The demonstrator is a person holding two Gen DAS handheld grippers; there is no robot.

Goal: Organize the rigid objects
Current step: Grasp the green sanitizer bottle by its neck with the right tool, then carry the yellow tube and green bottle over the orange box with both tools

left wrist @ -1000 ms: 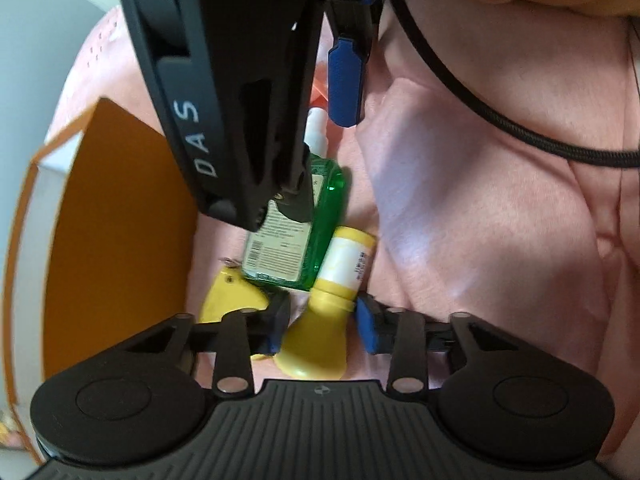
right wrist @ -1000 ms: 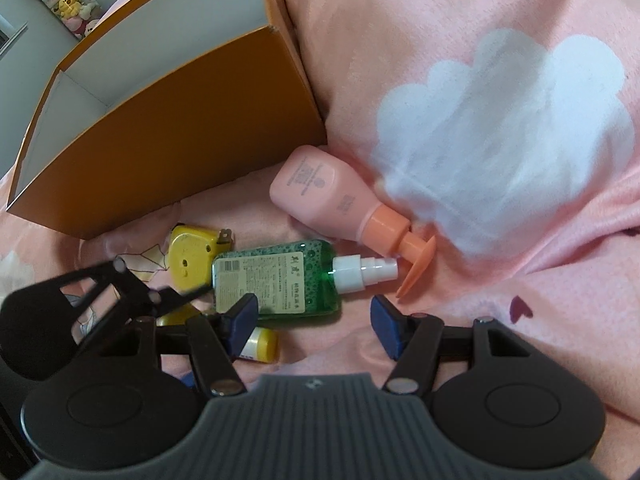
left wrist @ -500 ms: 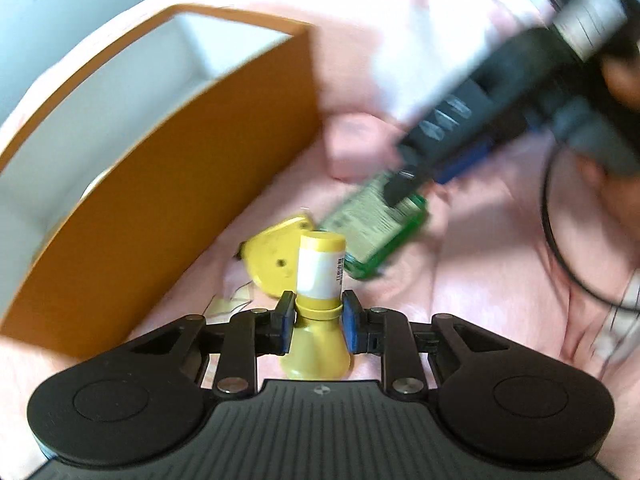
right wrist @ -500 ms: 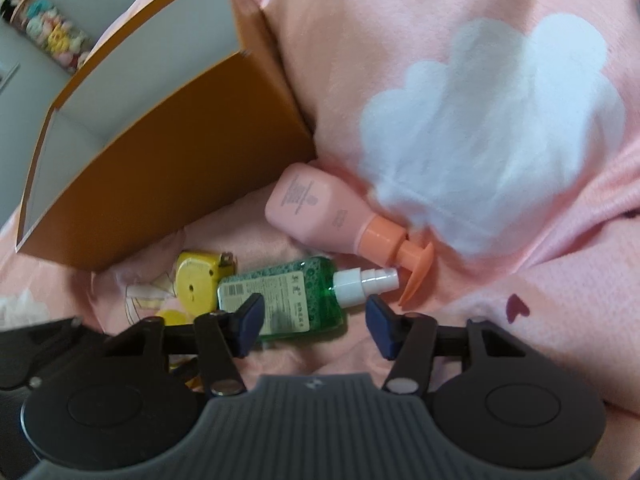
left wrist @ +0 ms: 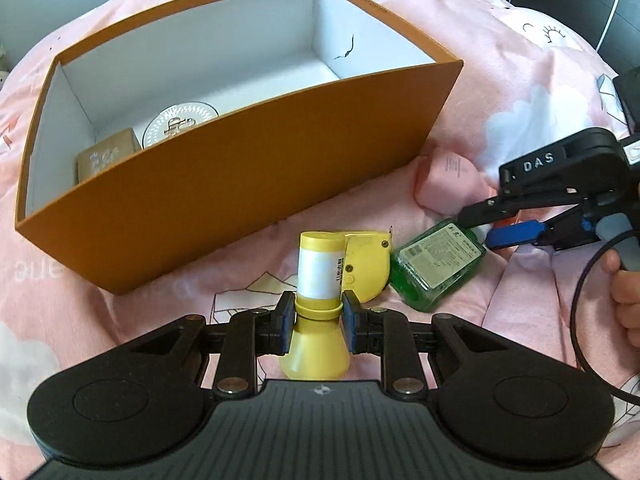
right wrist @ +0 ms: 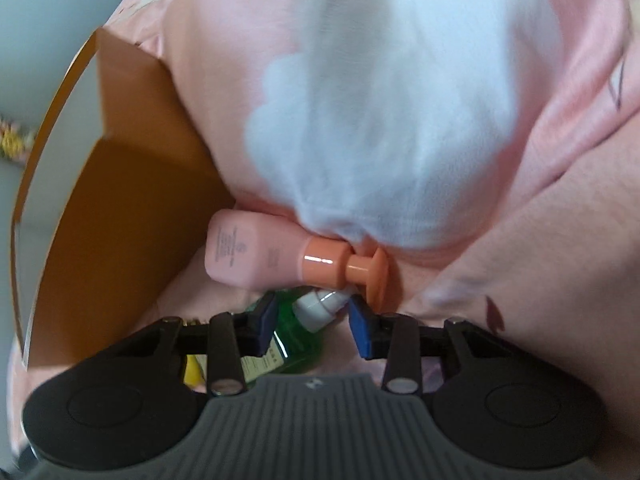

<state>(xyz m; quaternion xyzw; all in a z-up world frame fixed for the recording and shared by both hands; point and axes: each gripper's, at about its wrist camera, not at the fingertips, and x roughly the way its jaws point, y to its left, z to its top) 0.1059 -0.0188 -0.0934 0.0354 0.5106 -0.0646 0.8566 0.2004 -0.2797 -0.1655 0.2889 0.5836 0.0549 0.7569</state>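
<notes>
Left hand-held gripper (left wrist: 314, 320) closed on neck of yellow bottle (left wrist: 318, 280), bottle above pink bedsheet (left wrist: 500, 60), in front of orange box (left wrist: 248, 168). Yellow tape measure (left wrist: 366, 264) just behind bottle, touching green spray bottle (left wrist: 436, 264). Right hand-held gripper (right wrist: 310, 322) open, fingers on both sides of white spray nozzle (right wrist: 320, 306), not gripping. Pink pump bottle (right wrist: 256, 250) lies near box corner. Inside box: round silver tin (left wrist: 180, 122), small brown box (left wrist: 106, 158).

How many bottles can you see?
3: the yellow bottle held in the left hand-held gripper, the green spray bottle under the right hand-held gripper, the pink pump bottle beside the orange box. Others may hide.
</notes>
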